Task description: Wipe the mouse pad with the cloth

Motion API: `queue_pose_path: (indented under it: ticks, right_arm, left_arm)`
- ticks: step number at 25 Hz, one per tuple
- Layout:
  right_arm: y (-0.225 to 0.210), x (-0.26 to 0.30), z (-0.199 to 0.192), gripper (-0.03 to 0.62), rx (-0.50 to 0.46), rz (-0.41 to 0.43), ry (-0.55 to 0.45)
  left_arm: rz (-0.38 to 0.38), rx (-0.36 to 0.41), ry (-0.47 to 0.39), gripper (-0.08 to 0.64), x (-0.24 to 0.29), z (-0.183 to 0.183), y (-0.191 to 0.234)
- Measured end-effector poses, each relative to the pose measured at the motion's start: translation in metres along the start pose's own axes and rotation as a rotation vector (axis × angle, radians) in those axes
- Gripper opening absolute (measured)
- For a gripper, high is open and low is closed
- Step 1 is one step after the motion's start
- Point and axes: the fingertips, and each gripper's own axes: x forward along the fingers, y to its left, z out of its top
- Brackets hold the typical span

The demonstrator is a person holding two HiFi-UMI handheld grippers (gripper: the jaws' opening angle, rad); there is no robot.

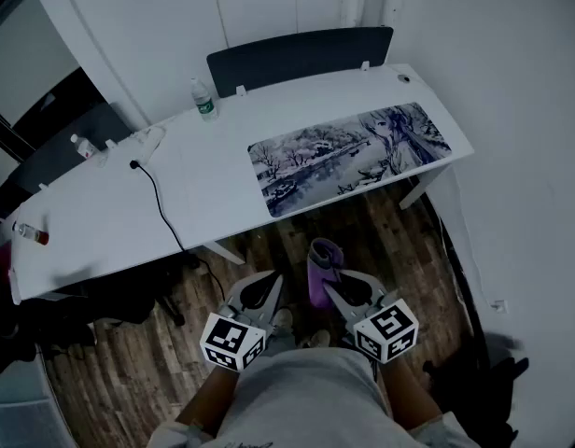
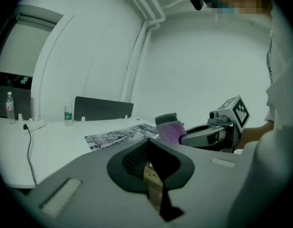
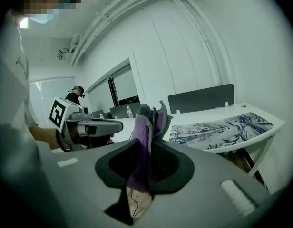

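Observation:
A long printed mouse pad [image 1: 348,155] lies on the white desk [image 1: 119,215], toward its right end; it also shows as the mouse pad [image 2: 119,137] and the mouse pad [image 3: 221,127]. My right gripper [image 1: 330,282] is shut on a purple cloth [image 1: 320,267], held over the floor in front of the desk. The cloth [image 3: 147,137] stands up between the jaws, and the cloth [image 2: 169,128] shows from the side too. My left gripper [image 1: 260,297] is beside it, shut and empty, away from the desk.
A dark partition panel [image 1: 301,56] lines the desk's back edge. A water bottle [image 1: 204,99] stands at the back, a black cable [image 1: 161,203] runs across the desk's middle, and small bottles [image 1: 82,146] sit at the left. Wooden floor [image 1: 269,250] lies below me. White wall to the right.

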Motion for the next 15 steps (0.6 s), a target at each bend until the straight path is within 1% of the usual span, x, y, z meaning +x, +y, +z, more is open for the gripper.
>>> queue_pose_path:
  ticks: [6,11,15]
  right_arm:
    - [0.002,0.006,0.001,0.086,-0.003,-0.003,0.004]
    - [-0.001,0.015,0.008,0.092,0.05,-0.003,-0.027]
    - [-0.005,0.032,0.014,0.092,0.05,-0.015,-0.017]
  left_arm:
    - [-0.005,-0.003,0.0,0.02,0.001,0.001,0.006]
    - [-0.02,-0.004,0.001,0.02,0.004,0.003,0.017]
    - [-0.031,-0.002,-0.007,0.02,0.009,0.011,0.035]
